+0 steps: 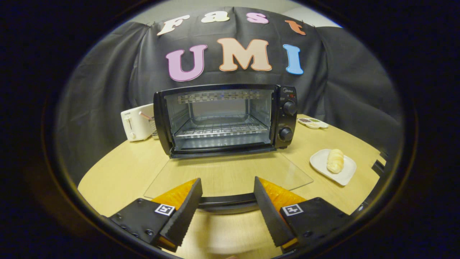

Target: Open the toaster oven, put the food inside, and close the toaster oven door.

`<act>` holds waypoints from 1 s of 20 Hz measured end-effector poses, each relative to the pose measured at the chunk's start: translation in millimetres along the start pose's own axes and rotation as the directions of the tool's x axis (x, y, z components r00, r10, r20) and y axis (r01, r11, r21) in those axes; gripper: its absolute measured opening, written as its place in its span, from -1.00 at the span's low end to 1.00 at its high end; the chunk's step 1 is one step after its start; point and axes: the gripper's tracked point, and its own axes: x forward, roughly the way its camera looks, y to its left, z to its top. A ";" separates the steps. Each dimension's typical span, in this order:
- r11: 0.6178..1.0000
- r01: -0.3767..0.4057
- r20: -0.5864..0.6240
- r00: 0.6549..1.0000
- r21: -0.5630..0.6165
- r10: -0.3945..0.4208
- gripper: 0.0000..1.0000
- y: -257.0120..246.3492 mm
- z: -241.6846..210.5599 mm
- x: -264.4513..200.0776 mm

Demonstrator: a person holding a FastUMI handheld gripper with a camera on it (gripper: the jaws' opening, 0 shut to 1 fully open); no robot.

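A light wood-grain table [118,180] with a rounded edge is seen in the foreground. Black cloth [107,82] is draped behind it as the booth's wall, creased in soft folds. Above the cloth, a strip of pale wall [172,9] is visible. Even, soft lighting is cast on the tabletop; faint reflections are noted.

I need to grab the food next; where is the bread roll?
The bread roll lies on a white plate right of the open oven door, beyond the open gripper.
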 end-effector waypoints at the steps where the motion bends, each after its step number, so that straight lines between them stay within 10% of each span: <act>1: 0.999 0.035 0.008 0.999 -0.001 -0.035 0.86 -18.8 5.7 3.2; 11: 0.883 0.438 0.073 0.888 0.167 -0.454 0.84 -205.8 43.5 36.8; 20: 0.816 0.519 -0.047 0.850 0.253 -0.525 0.82 -252.5 14.9 58.1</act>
